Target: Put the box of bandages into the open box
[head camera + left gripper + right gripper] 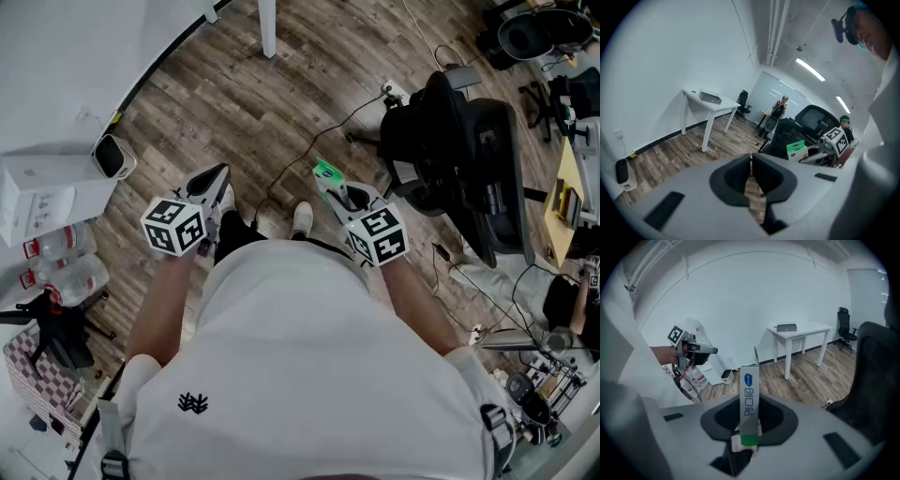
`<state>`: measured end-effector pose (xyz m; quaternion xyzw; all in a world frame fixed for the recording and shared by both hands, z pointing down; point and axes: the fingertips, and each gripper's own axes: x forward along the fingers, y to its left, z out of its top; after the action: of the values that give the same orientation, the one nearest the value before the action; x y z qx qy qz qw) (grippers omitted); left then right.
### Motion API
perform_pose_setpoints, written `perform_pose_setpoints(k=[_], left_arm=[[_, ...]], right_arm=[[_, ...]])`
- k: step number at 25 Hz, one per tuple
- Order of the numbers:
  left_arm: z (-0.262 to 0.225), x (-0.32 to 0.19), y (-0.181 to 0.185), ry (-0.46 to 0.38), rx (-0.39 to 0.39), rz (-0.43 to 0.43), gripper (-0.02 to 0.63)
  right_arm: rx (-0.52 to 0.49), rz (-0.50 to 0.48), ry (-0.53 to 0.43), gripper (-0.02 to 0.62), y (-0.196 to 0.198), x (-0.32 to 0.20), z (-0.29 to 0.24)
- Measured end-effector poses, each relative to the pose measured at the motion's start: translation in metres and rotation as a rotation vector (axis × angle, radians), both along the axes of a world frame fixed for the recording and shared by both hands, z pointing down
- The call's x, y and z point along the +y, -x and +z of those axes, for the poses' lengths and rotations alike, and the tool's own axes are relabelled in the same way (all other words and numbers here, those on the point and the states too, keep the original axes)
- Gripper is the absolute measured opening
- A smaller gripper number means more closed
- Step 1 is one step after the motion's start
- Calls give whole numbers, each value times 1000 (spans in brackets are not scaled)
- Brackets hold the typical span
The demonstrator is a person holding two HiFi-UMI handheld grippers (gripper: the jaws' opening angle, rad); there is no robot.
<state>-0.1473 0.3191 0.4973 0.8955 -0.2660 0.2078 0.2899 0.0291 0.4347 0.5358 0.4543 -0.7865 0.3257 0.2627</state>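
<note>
The box of bandages [749,401], white with a green end, stands upright and edge-on between the pads of my right gripper [749,417], which is shut on it. In the head view its green end [327,172] pokes out ahead of the right gripper [331,181], held over the wooden floor in front of the person's body. My left gripper [217,180] is level with it on the left; its jaws [751,161] are shut with nothing between them. From the left gripper view the box [797,151] shows at the right. A white carton [42,195] sits at the far left; I cannot tell if it is open.
A black office chair [469,169] stands close on the right, with cables [309,155] trailing over the floor. A white table [799,329] is further off. Water bottles [66,277] and a small white device [114,157] lie at the left by the carton.
</note>
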Motion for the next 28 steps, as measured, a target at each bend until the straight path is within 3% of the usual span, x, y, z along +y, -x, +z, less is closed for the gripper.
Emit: perform_pose_setpoints(k=[6,13,21,28], left_arm=[[7,24,-31,36,12,-38,18],[1,25,-62,-15,-73,53,18],[8,-28,-70,-3,-15,61,18],[0,-125,-57,-49,6,131,18]], right_arm=[[0,31,3,84,-40,20,10],[-21,47,7,83,-60,4,10],[-35,30,36,83,-53,-55,15],[22,59,66,83,-40,-153,2]])
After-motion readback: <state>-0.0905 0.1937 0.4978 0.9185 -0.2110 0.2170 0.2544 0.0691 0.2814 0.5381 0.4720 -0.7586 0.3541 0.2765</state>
